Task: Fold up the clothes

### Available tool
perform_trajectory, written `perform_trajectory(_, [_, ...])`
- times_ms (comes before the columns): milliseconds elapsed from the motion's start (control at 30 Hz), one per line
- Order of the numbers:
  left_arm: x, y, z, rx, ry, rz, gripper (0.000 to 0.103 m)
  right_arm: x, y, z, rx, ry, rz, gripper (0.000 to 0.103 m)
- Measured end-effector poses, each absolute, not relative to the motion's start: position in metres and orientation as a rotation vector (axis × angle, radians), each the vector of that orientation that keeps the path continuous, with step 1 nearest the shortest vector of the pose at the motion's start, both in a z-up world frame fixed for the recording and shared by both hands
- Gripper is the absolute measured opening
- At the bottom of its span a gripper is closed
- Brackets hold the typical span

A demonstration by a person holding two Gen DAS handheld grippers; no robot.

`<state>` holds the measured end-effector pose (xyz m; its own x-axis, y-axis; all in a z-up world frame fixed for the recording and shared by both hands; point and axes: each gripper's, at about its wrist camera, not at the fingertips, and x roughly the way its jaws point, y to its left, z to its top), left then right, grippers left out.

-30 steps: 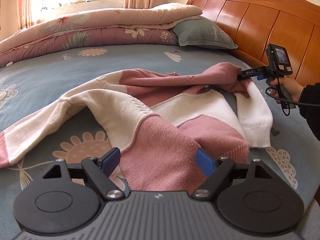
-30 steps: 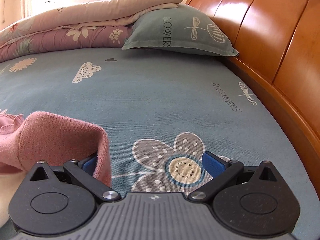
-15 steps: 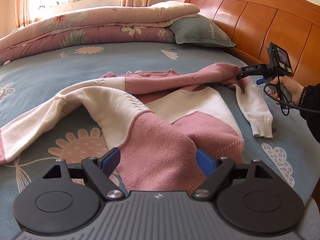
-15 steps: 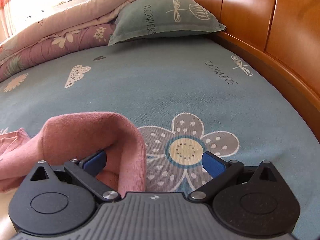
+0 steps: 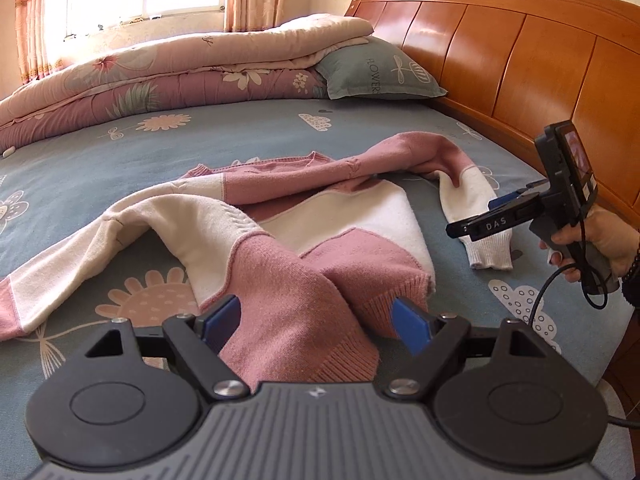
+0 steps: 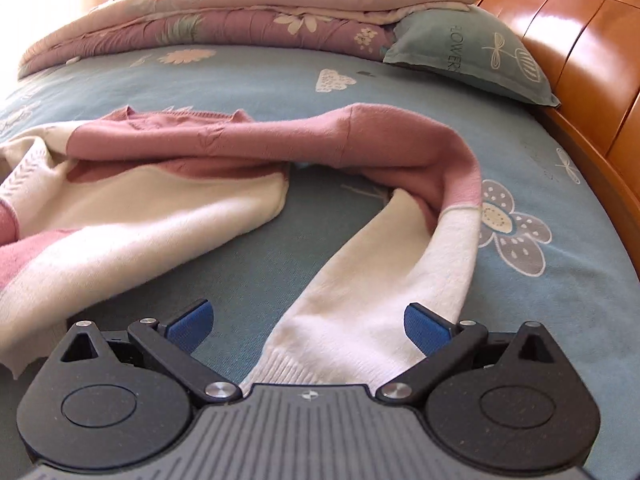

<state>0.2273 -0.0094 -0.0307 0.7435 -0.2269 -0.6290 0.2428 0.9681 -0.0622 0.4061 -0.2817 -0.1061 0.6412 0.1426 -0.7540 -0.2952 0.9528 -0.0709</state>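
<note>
Left claw point(image 5: 316, 322): fingers spread wide, released; pink hem of the sweater point(image 5: 280, 248) lies between the blue pads, nothing pinched. The sweater is spread crumpled across the bed point(image 5: 248, 132), pink and cream blocks, left sleeve point(image 5: 60, 252) trailing out to the left edge of view, body bunched in the middle. Right sleeve point(image 6: 384, 272) loops out from the shoulder and runs back toward the right claw point(image 6: 306, 320), cream cuff end lying between its blue pads. Right claw: also wide, released, not clamped on the cuff. From the left wrist view it hovers just beside the cuff, held in the person's right hand point(image 5: 596, 240). Far side: folded quilt point(image 5: 168, 80), pillow point(image 5: 376, 72), wooden headboard point(image 5: 520, 48) on the right.
</note>
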Motion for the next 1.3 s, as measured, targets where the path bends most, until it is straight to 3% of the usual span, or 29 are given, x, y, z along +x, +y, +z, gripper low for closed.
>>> perform_trajectory(200, [0.216, -0.004, -0.031, 0.025, 0.701, -0.247, 0.083, 0.392, -0.296, -0.129, -0.229, 0.889, 0.160, 0.103])
perform_trajectory(533, [0.217, 0.011, -0.036, -0.013, 0.712, -0.228, 0.083, 0.366, -0.350, -0.109, -0.064, 0.887, 0.085, 0.103])
perform_trajectory(833, [0.251, 0.036, -0.038, -0.030, 0.722, -0.286, 0.083, 0.380, -0.296, -0.075, -0.053, 0.809, 0.330, 0.103])
perform_trajectory(1067, [0.323, 0.056, -0.064, -0.023, 0.746, -0.420, 0.083, 0.427, -0.216, -0.082, -0.145, 0.805, 0.563, 0.103])
perform_trajectory(1300, [0.344, 0.089, -0.094, -0.291, 0.840, -0.494, 0.083, 0.446, -0.193, -0.100, -0.125, 0.862, 0.643, 0.103])
